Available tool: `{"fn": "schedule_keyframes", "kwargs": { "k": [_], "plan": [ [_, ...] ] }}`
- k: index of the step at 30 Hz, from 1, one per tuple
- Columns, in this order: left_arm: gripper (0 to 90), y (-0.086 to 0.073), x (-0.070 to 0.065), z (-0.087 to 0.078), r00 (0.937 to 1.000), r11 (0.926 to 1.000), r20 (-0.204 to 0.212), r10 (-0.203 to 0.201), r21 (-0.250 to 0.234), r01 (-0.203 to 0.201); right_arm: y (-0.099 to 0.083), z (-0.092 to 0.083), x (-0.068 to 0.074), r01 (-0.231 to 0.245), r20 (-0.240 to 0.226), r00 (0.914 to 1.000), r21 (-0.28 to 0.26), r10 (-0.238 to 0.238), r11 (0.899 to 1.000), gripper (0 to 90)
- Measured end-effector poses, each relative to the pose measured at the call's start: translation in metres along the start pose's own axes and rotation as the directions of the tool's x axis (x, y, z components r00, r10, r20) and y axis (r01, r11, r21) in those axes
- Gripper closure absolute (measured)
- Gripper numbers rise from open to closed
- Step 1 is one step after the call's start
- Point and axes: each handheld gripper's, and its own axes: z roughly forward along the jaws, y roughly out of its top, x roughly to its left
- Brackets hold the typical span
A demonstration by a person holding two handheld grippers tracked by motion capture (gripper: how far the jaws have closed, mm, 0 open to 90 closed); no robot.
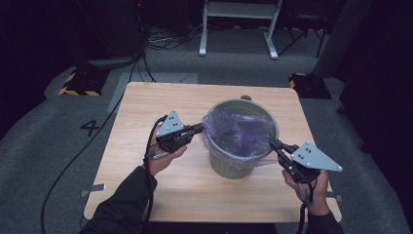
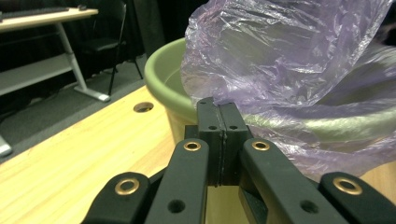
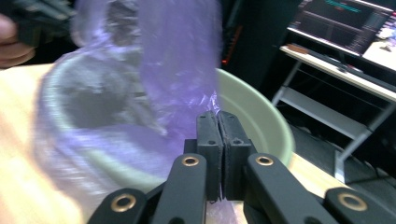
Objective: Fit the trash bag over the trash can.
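A pale green bin (image 1: pixel 233 168) stands right of centre on the wooden table (image 1: pixel 146 185), lined with a thin purple plastic bag (image 1: pixel 238 129). My left gripper (image 1: pixel 198 128) is at the bin's left rim, shut on the bag's edge, and the film is drawn out toward its tips. In the left gripper view the jaws (image 2: pixel 217 103) are pressed together under the crinkled bag (image 2: pixel 280 60), beside the bin's rim (image 2: pixel 163 74). My right gripper (image 1: pixel 272 142) is at the right rim, shut on the bag; purple film (image 3: pixel 177 56) rises from its closed tips (image 3: pixel 217 115) over the bin (image 3: pixel 261 121).
A round hole (image 2: pixel 143 107) sits in the tabletop behind the bin. Metal brackets (image 1: pixel 95 189) stick out at the table's near corners. On the floor behind are a white desk frame (image 1: pixel 238 24), cables and yellow-black striped blocks (image 1: pixel 80 83). A monitor (image 3: pixel 345 18) glows on a far desk.
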Motion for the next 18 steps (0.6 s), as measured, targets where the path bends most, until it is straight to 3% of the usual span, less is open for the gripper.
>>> {"fn": "schedule_keyframes", "kwargs": {
  "k": [7,11,18],
  "plan": [
    [89.7,-0.004,0.010,0.008,0.9988,0.9979,-0.009,-0.048,0.044,0.048,-0.015,0.004,-0.022,-0.106,0.100,0.9895,0.003,0.105,0.994,89.5],
    [89.7,-0.011,0.019,0.016,0.9956,0.9926,-0.001,-0.093,0.078,0.093,-0.025,0.010,-0.037,-0.169,0.121,0.9786,0.016,0.166,0.985,89.5],
    [89.6,-0.020,0.023,0.027,0.9925,0.9833,0.005,-0.122,0.136,0.121,-0.044,0.024,-0.051,-0.247,0.144,0.9607,0.057,0.237,0.967,89.4]
  ]
}}
